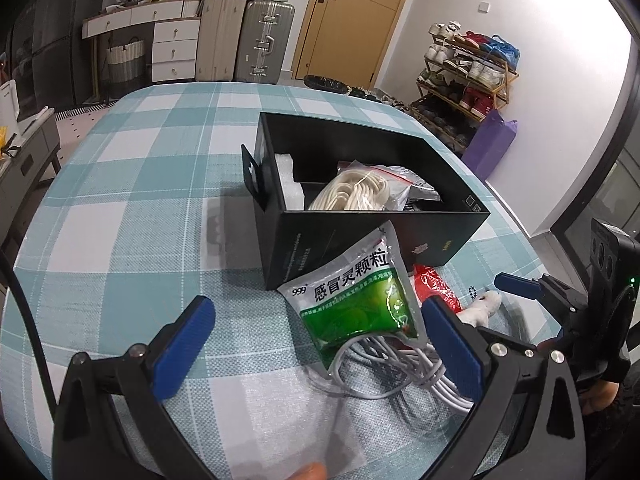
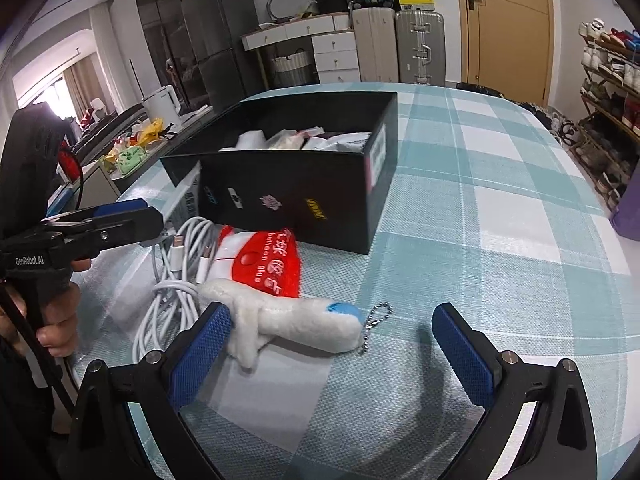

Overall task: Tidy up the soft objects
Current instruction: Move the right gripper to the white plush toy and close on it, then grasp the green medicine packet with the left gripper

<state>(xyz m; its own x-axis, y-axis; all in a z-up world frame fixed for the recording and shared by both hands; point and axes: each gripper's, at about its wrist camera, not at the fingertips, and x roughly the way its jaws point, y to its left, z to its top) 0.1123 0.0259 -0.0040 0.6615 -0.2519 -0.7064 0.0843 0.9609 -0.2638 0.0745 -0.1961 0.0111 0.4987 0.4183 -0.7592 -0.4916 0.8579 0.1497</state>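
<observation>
A green and silver medicine sachet (image 1: pixel 356 296) leans on the near wall of the black box (image 1: pixel 360 236), its lower end on a coil of white cable (image 1: pixel 400 372). My left gripper (image 1: pixel 324 344) stands open around it, not touching. Right of it lie a red packet (image 1: pixel 436 284) and a white plush keychain (image 1: pixel 486 306). In the right wrist view the plush keychain (image 2: pixel 296 320) lies flat between the fingers of my open right gripper (image 2: pixel 334 340), its tail against the left pad (image 2: pixel 204 344). The red packet (image 2: pixel 264 264) and cable (image 2: pixel 176 280) lie behind it, before the box (image 2: pixel 296 184).
The box holds a bagged cream rope coil (image 1: pixel 352 192), white foam (image 1: pixel 288 176) and silver sachets. The checked tablecloth (image 2: pixel 500 216) runs bare to the right. Off the table are a shoe rack (image 1: pixel 464 76), a purple bag (image 1: pixel 490 140) and suitcases (image 1: pixel 244 36).
</observation>
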